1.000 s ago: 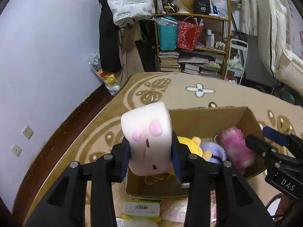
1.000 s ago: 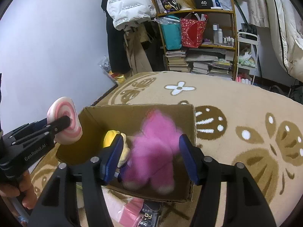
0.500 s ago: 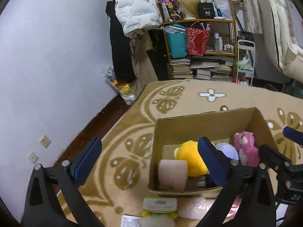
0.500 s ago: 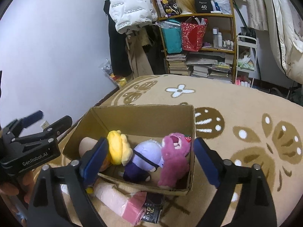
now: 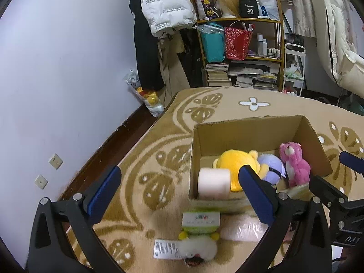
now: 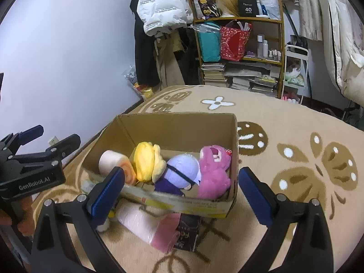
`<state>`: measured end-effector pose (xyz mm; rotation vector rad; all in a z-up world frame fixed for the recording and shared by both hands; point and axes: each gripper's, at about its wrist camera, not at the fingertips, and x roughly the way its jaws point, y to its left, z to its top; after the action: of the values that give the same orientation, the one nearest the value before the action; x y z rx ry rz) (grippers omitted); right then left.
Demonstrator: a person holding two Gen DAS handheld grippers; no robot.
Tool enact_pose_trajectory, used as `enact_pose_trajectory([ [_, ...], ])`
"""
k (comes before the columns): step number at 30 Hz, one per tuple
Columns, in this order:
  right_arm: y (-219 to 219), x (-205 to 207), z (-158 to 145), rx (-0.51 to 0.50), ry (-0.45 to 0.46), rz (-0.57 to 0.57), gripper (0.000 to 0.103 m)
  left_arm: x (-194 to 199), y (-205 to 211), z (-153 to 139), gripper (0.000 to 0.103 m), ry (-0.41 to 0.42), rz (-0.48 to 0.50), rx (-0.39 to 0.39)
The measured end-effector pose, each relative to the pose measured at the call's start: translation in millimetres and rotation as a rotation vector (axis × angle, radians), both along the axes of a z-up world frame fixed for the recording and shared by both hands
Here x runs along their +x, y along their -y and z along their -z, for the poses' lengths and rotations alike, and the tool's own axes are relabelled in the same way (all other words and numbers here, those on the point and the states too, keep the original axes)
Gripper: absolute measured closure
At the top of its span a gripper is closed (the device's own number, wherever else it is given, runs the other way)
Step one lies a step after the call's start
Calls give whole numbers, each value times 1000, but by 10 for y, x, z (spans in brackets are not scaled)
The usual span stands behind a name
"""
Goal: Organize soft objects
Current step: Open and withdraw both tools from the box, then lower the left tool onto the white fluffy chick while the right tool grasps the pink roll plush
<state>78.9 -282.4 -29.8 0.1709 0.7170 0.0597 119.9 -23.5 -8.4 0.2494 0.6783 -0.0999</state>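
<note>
An open cardboard box (image 5: 254,127) (image 6: 177,122) sits on the patterned rug. Inside lie a pale pink roll toy (image 5: 213,180) (image 6: 113,162), a yellow plush (image 5: 237,162) (image 6: 145,161), a purple plush (image 5: 271,166) (image 6: 180,174) and a pink bear (image 5: 294,162) (image 6: 215,168). My left gripper (image 5: 179,188) (image 6: 49,137) is open and empty, near the box's front left corner. My right gripper (image 6: 180,193) (image 5: 336,173) is open and empty, in front of the box's near wall.
On the rug before the box lie a green and white plush with a tag (image 5: 200,234), a pink wrapped roll (image 6: 147,226) and a dark packet (image 6: 188,232). A cluttered shelf (image 5: 241,52) and hanging coats (image 5: 159,22) stand at the back. A wall is at the left.
A second ago my left gripper held the pink roll and my right held the pink bear. Both let go over the box, opened wide and drew back. The toys now lie inside.
</note>
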Motion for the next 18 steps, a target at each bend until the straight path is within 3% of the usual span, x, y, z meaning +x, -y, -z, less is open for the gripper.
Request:
enact_pose_trajectory([
  [18,-464,-207,172,-82,-65,-173,0,-94,-376,280,1,-207,-62,-64],
])
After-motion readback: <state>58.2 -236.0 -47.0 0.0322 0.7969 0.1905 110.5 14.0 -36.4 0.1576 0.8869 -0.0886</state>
